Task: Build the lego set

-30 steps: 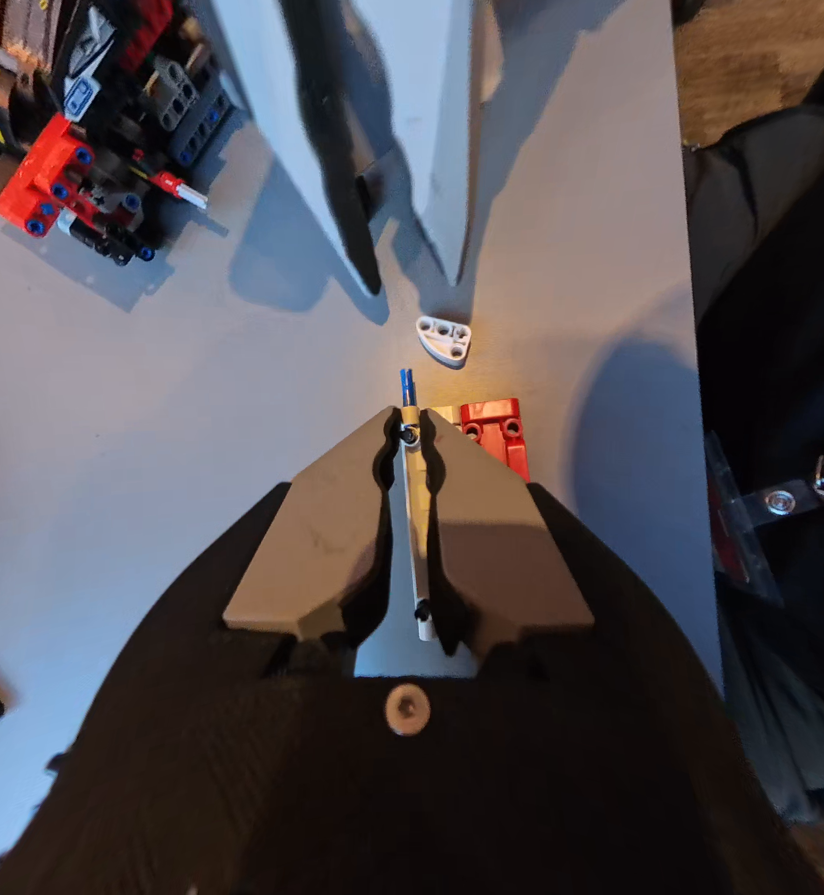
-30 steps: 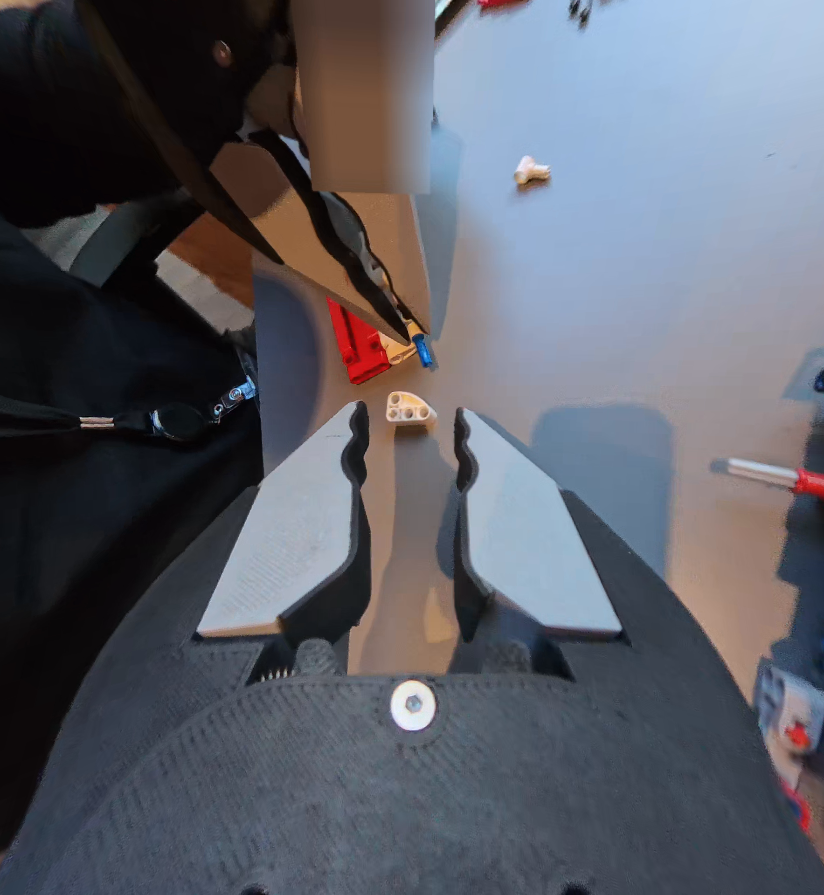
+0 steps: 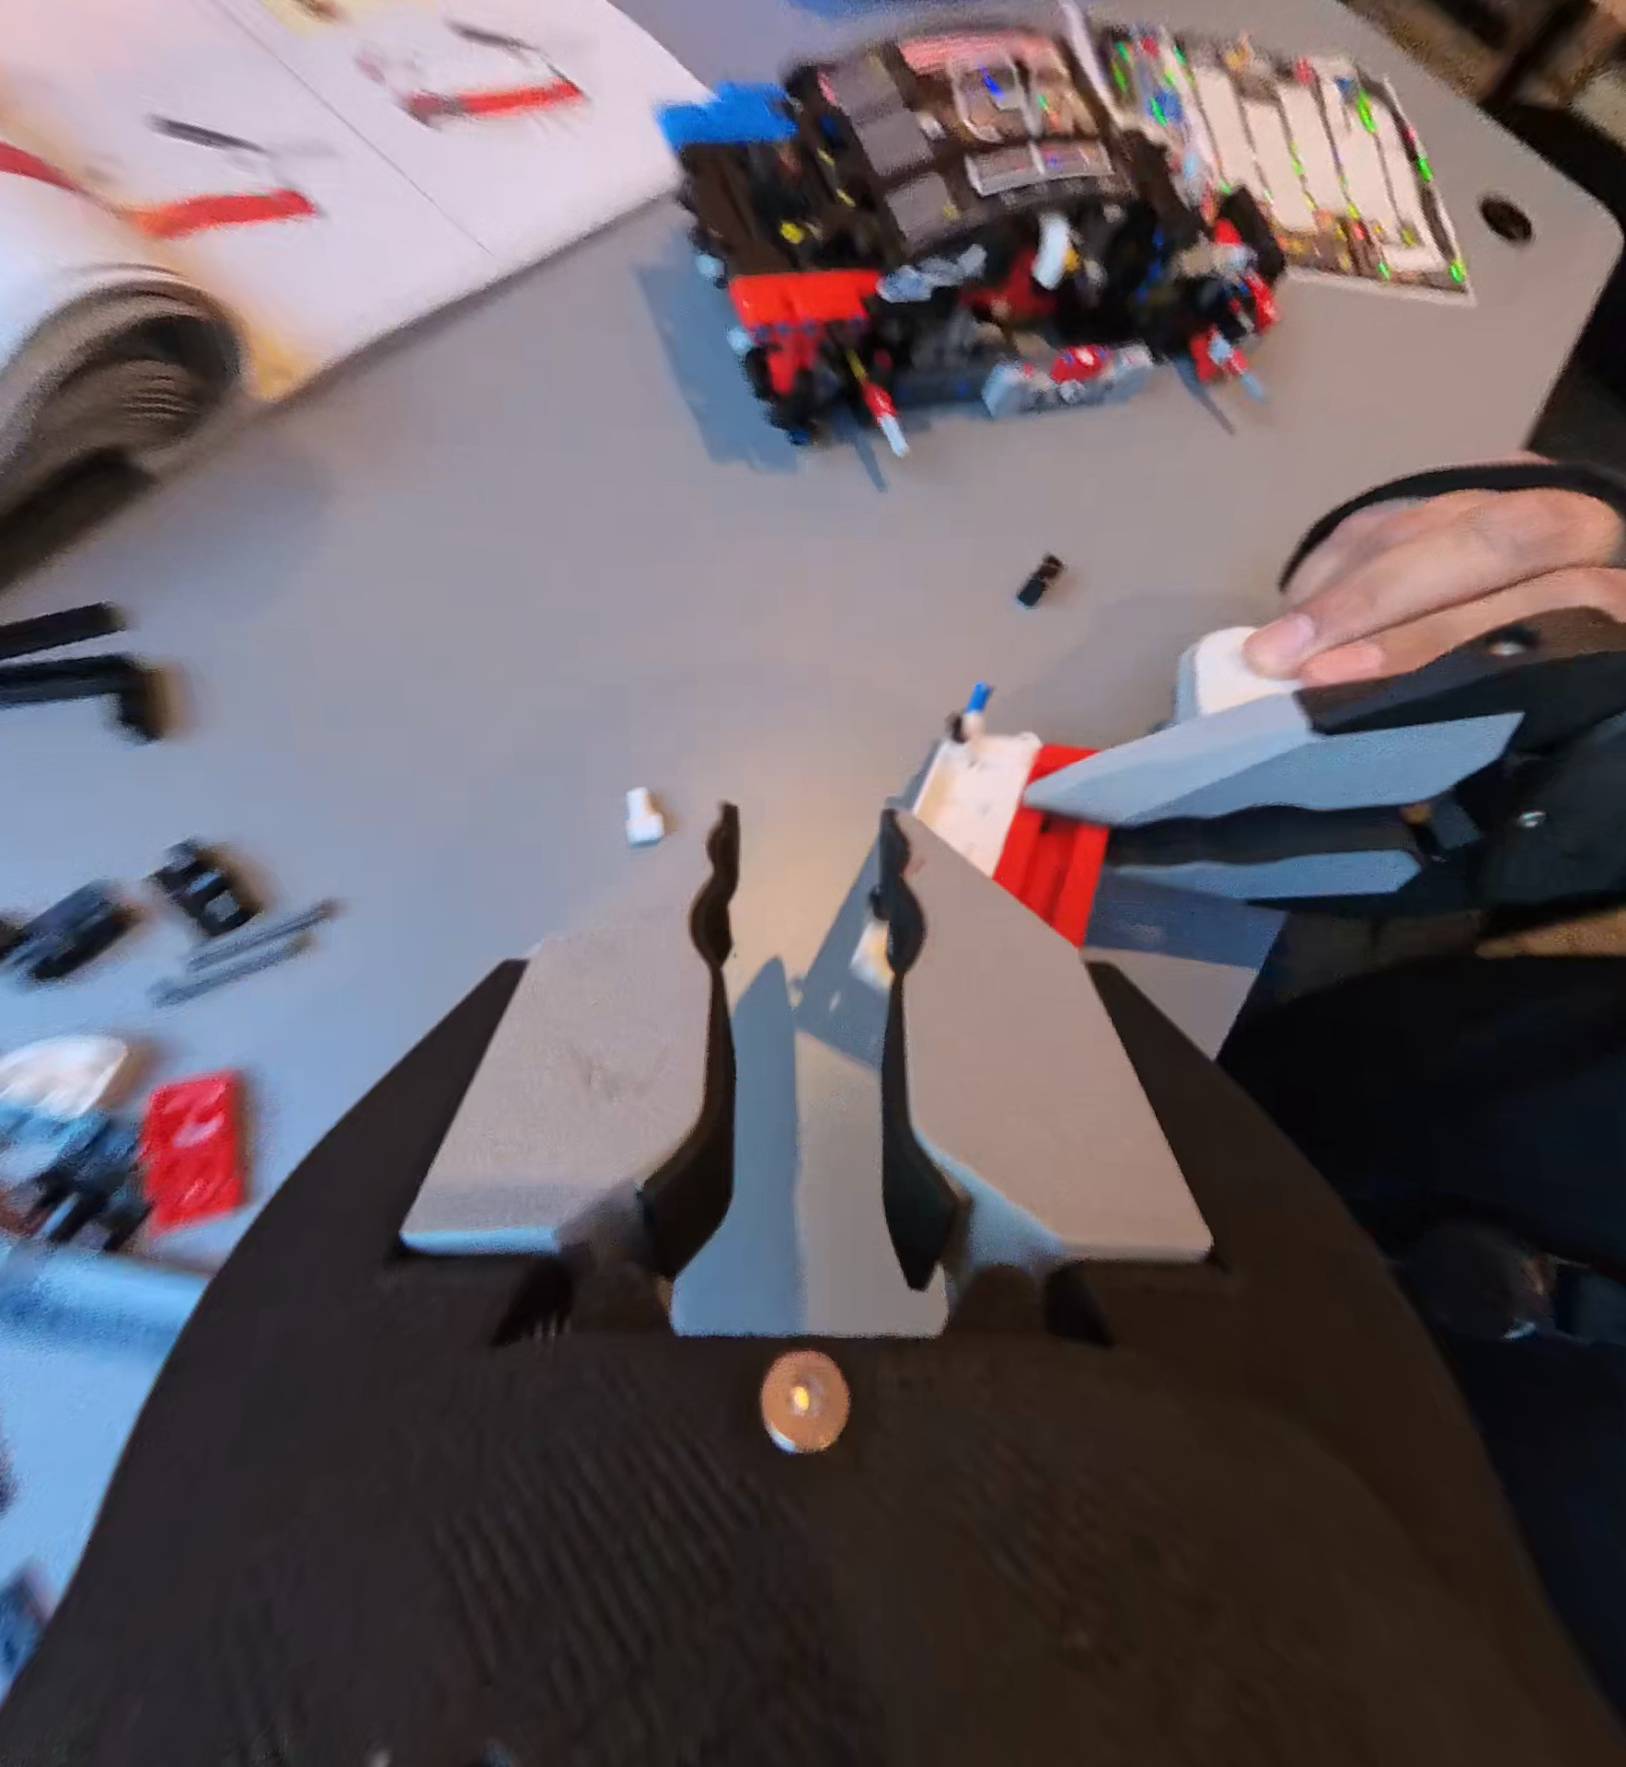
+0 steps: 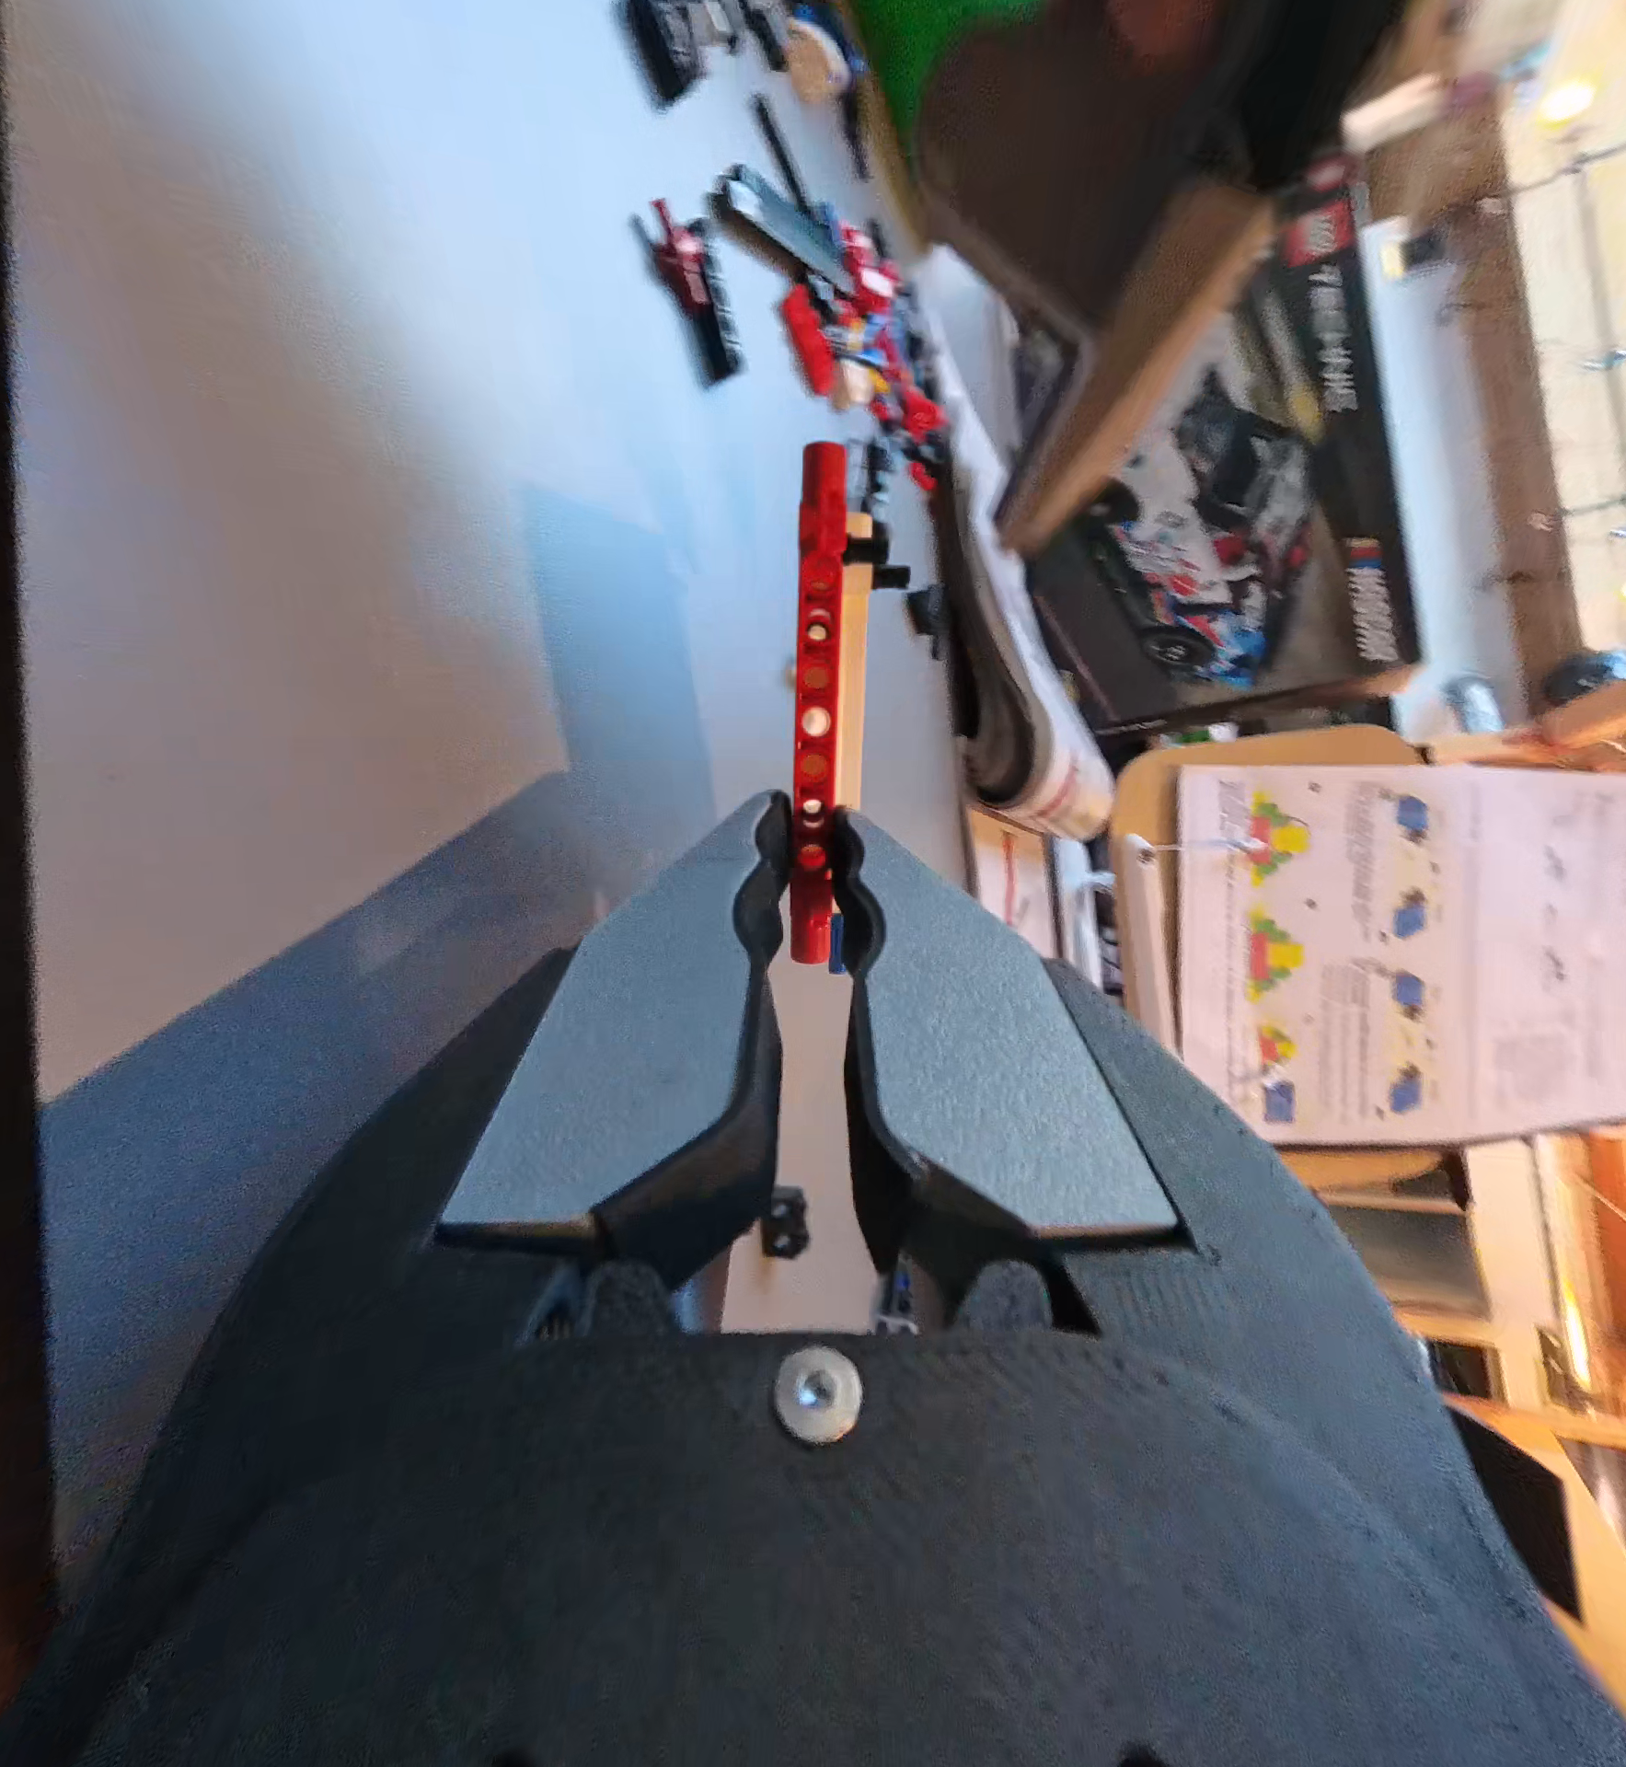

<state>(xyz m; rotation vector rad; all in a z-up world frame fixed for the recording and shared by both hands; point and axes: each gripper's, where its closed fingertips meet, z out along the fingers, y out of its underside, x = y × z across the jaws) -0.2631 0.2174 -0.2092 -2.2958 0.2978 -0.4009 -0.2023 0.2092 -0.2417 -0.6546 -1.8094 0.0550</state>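
Note:
My left gripper point(image 3: 807, 839) is open and holds nothing, low over the grey table point(image 3: 503, 574). My right gripper point(image 4: 813, 834) is shut on a red-and-white lego assembly: a red holed beam point(image 4: 818, 650) sticks out past its tips with a pale part beside it. In the left wrist view this assembly point(image 3: 981, 798) shows just right of my left fingertips, with a blue pin point(image 3: 979, 698) at its far end and the right gripper point(image 3: 1172, 794) clamped on its red part point(image 3: 1057, 865). A hand point(image 3: 1459, 574) holds that gripper.
The half-built black and red lego car point(image 3: 981, 258) stands at the back, with an open instruction booklet point(image 3: 216, 191) to its left. A small white piece point(image 3: 643, 816) and a black piece point(image 3: 1038, 578) lie nearby, and loose parts point(image 3: 187, 1147) at the left. The lego box point(image 4: 1268, 478) is beyond the table. The tips of one gripper are about 8 cm away from the tips of the other.
My left gripper has let go of the pale beam with the blue pin and opened. My right gripper, open before, has shut on the red-and-white assembly and lifted it, turned on its side.

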